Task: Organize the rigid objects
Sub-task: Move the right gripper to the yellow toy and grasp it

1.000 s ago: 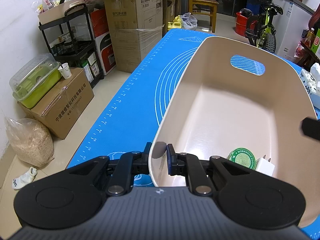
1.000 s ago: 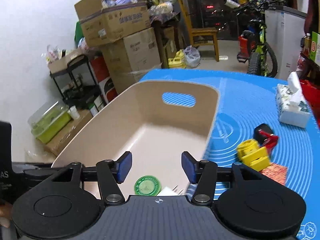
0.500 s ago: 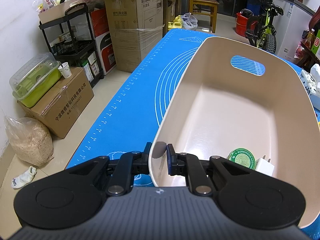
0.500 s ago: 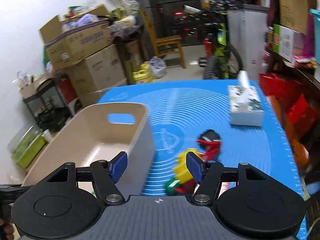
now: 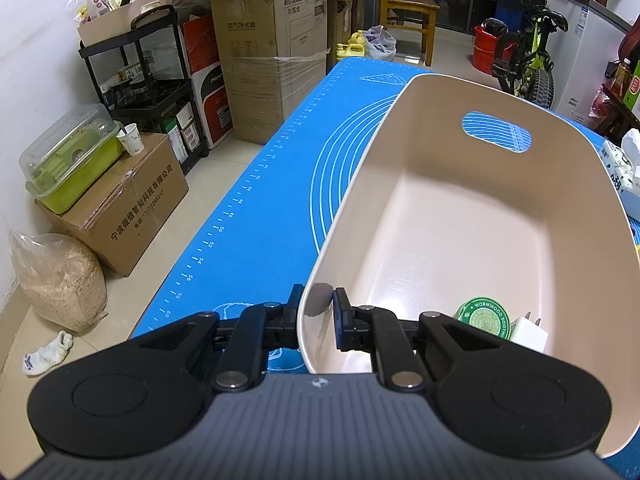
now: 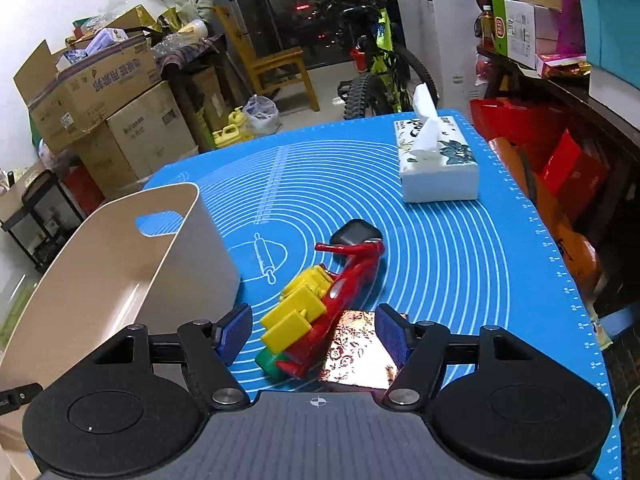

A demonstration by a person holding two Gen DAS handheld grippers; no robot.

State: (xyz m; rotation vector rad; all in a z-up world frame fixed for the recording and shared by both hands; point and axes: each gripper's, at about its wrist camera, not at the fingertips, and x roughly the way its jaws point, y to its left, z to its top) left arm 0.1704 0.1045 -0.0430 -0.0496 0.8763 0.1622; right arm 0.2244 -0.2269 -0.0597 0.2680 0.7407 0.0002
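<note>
Beige plastic bin [image 5: 472, 224] on blue silicone mat [image 6: 460, 248]: left gripper [image 5: 316, 312] stays clamped on its near rim. Right of bin, right gripper [image 6: 314, 330], jaws just widened, has swung from over the bin to hang above yellow-and-red toy [image 6: 316, 312] and foil packet [image 6: 358, 350], unpinched; open mat beyond.

- Left gripper [image 5: 316, 308]: black body, two round black discs flanking a ribbed grey centre plate with a small crosshair mark.
- Black linkage arms, one silver pivot screw at each base, smaller screws further out.
- Blue pad on the inner finger.
- Right gripper [image 6: 314, 330]: same build; grey ribbed plate, crosshair mark, black discs, silver screws.
- Both finger pads [image 6: 236, 330] blue, rectangular.
</note>
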